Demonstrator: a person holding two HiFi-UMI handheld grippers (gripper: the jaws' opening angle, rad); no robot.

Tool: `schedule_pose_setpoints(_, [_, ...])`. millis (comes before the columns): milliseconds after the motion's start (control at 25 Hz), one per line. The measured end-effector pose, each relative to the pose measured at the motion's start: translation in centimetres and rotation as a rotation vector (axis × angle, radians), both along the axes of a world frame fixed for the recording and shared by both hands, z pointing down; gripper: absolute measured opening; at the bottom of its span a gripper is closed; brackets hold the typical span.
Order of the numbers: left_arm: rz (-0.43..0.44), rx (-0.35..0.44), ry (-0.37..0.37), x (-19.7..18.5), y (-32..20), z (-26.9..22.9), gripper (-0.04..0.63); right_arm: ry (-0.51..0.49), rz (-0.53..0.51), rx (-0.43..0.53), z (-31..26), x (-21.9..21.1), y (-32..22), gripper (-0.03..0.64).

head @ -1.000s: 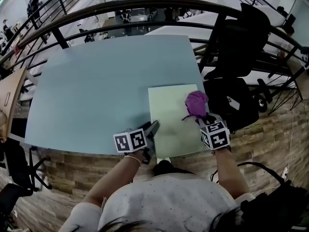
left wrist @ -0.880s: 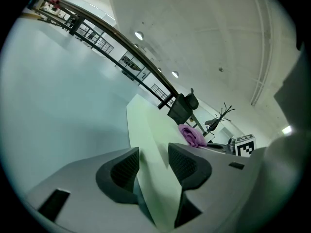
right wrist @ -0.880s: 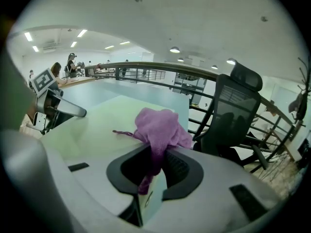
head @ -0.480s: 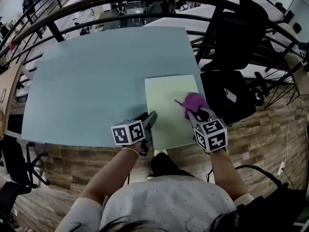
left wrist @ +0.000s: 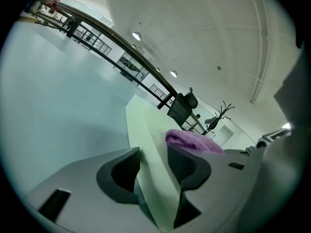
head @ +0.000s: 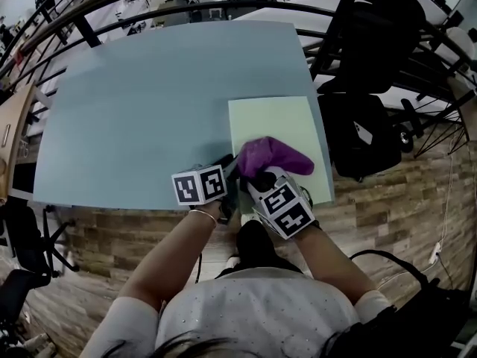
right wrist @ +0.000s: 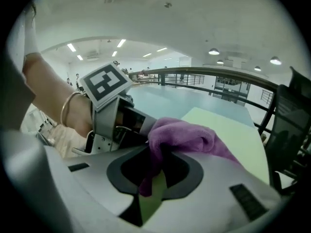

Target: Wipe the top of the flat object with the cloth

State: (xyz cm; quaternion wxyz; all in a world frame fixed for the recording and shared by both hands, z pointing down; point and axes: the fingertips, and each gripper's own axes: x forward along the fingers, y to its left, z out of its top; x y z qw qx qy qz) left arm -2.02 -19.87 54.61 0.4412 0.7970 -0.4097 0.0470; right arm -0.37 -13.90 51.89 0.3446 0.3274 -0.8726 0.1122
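Observation:
A pale green flat board [head: 279, 121] lies on the right part of the light blue table [head: 149, 103]. My right gripper [head: 261, 179] is shut on a purple cloth [head: 272, 154], which rests on the board's near part. In the right gripper view the cloth [right wrist: 182, 135] bunches out between the jaws of the right gripper [right wrist: 154, 171] over the board [right wrist: 228, 130]. My left gripper [head: 232, 171] sits at the board's near left edge, close beside the right one. Its jaws are closing, and the left gripper [left wrist: 158, 166] straddles the board's edge [left wrist: 141, 125] with a gap showing. The cloth [left wrist: 192, 141] lies just beyond.
A black railing [head: 223, 6] curves behind the table. A black office chair [head: 373, 47] and a dark bag [head: 354, 144] stand right of the table. The table's front edge runs just under both grippers, with wood floor [head: 402, 207] below.
The right gripper has dragged the purple cloth from the board's right side leftward and nearer, up to the left gripper. The left gripper has stayed at the board's near left edge.

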Motion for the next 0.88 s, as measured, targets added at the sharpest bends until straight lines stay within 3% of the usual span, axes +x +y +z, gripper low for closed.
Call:
schedule_pose_setpoints(160, [0.003, 0.038, -0.05, 0.0, -0.1, -0.1, 0.178, 0.077, 0.033, 0.075, 0.0, 1.7, -0.6, 0.057])
schedule_pose_setpoints(880, [0.024, 0.07, -0.076, 0.2, 0.0, -0.4, 0.176, 0.171, 0.359, 0.019, 0.2, 15.9, -2.1, 0.058])
